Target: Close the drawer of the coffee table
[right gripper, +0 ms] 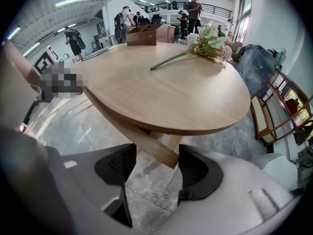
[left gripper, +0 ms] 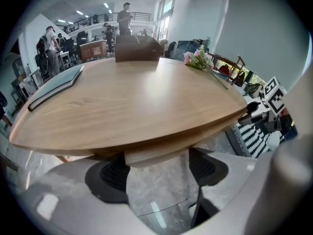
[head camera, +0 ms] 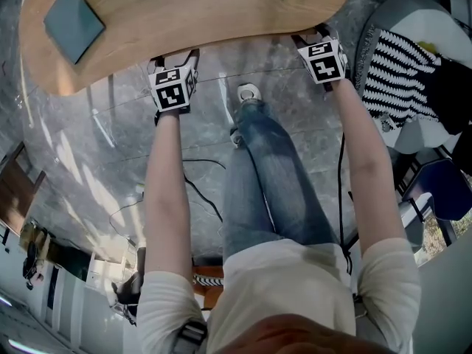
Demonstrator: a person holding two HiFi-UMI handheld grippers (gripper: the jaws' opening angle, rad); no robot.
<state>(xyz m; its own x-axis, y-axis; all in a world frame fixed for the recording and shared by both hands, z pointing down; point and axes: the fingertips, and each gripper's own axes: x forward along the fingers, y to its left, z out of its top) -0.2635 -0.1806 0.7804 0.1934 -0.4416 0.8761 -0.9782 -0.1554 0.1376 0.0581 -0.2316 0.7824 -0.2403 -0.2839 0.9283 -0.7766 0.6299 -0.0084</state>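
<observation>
The oval wooden coffee table (head camera: 192, 13) fills the top of the head view. Its drawer (left gripper: 156, 154) shows under the top as a wooden front that sticks out a little from the edge. My left gripper (left gripper: 159, 174) is open, its dark pads (left gripper: 115, 175) wide on either side of the drawer front's end. My right gripper (right gripper: 157, 170) is also open, with the drawer's slanting edge (right gripper: 151, 148) ending between its pads (right gripper: 195, 173); a gap shows on the left side. In the head view both grippers (head camera: 174, 85) (head camera: 323, 57) sit at the table's near edge, tips hidden beneath it.
A teal notebook (head camera: 72, 22) lies on the table's left. A flower sprig (right gripper: 205, 43) and a brown box (right gripper: 146, 35) lie further back. The person's leg and shoe (head camera: 248, 92) stand between the arms. A striped cloth (head camera: 405, 65) and a chair (right gripper: 274, 111) are at the right.
</observation>
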